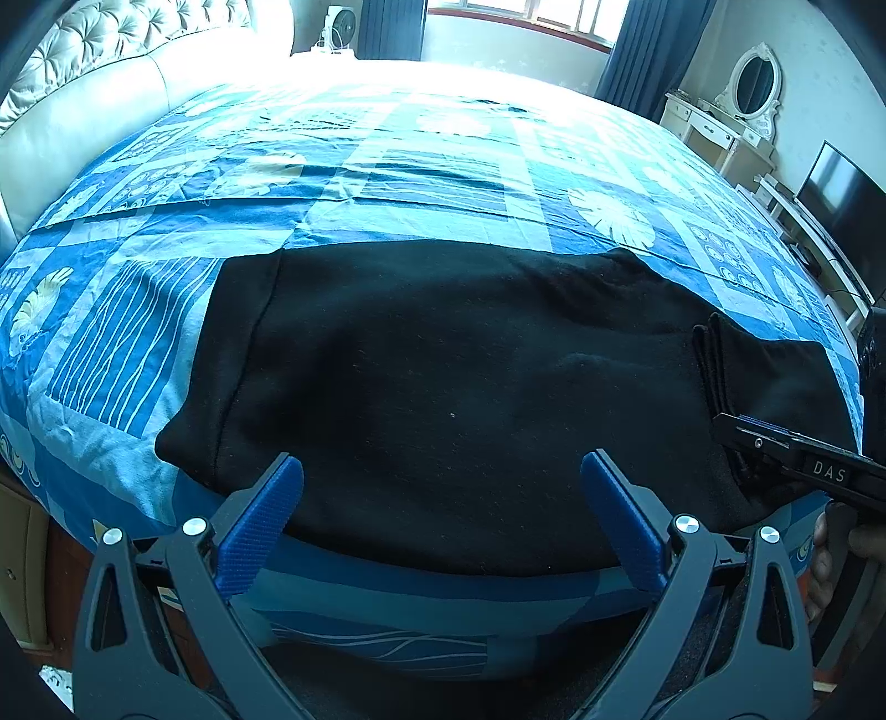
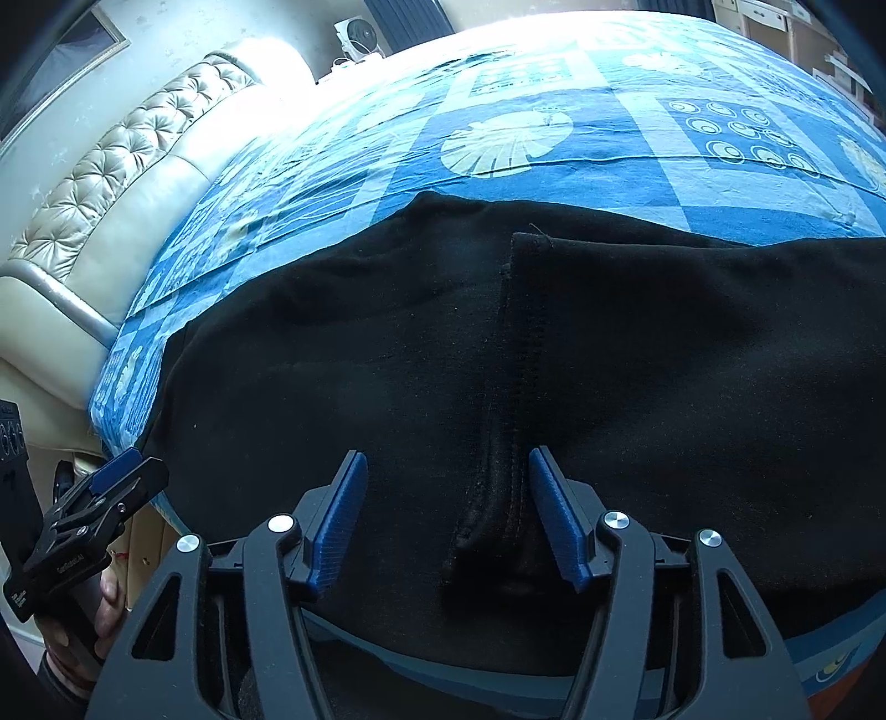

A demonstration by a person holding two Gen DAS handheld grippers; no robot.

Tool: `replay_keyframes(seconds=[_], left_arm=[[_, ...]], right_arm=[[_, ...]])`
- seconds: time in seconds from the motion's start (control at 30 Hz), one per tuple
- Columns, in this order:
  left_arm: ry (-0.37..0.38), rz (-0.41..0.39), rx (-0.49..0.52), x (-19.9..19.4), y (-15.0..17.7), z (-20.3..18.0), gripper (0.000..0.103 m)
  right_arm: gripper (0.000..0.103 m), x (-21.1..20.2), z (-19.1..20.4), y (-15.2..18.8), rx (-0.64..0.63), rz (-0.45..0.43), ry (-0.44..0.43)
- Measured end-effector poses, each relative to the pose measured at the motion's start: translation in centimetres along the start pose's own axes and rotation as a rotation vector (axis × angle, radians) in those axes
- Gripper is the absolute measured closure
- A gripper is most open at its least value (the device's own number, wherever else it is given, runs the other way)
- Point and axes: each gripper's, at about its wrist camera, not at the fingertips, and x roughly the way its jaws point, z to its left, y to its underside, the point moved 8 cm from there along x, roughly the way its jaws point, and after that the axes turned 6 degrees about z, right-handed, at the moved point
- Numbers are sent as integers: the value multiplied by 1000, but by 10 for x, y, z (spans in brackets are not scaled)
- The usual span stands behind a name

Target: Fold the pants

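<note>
Black pants (image 1: 443,376) lie flat across the near part of the bed, and they fill the middle of the right wrist view (image 2: 554,360). My left gripper (image 1: 442,471) is open above the pants' near edge, holding nothing. My right gripper (image 2: 447,471) is open, its fingers either side of a raised folded hem edge (image 2: 493,498). The right gripper also shows at the right of the left wrist view (image 1: 742,432), over a folded edge. The left gripper shows at the lower left of the right wrist view (image 2: 119,471).
The bed has a blue patterned cover (image 1: 387,166) and a tufted cream headboard (image 1: 83,72) at the left. A dressing table with mirror (image 1: 736,105) and a TV (image 1: 841,205) stand at the right. A fan (image 1: 338,27) stands at the back.
</note>
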Motion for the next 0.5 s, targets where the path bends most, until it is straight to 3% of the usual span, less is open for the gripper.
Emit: replay_keyframes(seconds=[0.27,0.4,0.5], left_arm=[[-17,-17,26,-1,0,-3,3],[-14,-14,24,0,0,-1,3],[-6,-21,19,-1,-1,1,3]], right_arm=[[41,-23,-5,-1,49,-49,-97],[40,-60,-15,-10,53,-116,-159],[38,-100,-44,-25,94,-201,-200]])
